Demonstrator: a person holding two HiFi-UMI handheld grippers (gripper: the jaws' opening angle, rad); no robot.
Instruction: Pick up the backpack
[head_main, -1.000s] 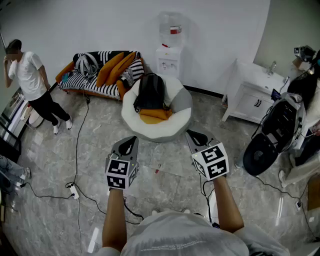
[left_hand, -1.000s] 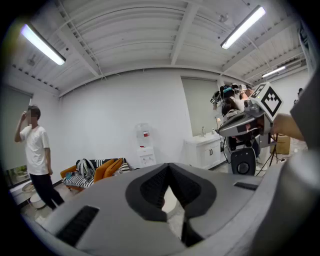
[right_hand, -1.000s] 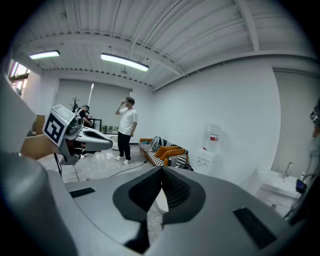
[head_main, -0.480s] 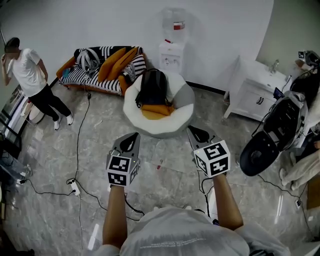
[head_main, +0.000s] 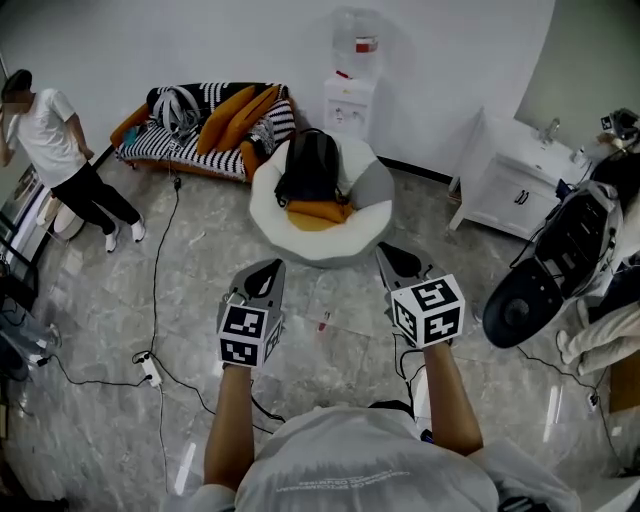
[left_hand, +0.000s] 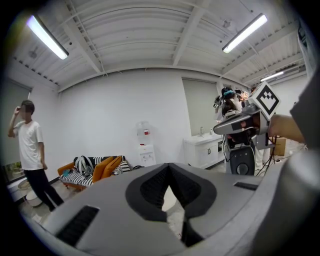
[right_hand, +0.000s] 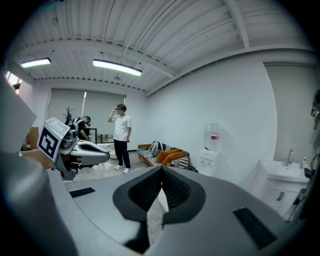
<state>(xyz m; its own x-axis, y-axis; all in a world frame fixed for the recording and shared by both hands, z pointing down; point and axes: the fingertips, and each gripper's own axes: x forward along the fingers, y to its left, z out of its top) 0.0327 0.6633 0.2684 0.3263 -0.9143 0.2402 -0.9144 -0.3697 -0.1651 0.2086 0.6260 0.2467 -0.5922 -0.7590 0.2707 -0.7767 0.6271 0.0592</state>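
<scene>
Black backpack (head_main: 310, 165) on white beanbag (head_main: 322, 247) at 12 o'clock, well apart from both tools. Left gripper (head_main: 264, 278) and right gripper (head_main: 394, 264) pressed together, empty. Risk: arriving closed, jaws just shove the bag; top handle possibly hidden

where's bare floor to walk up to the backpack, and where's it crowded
Bare floor lies between the beanbag holding the backpack and the white cabinet, and on the beanbag's near side. Crowded: a cable trails down the left, dark equipment fills the right.
</scene>
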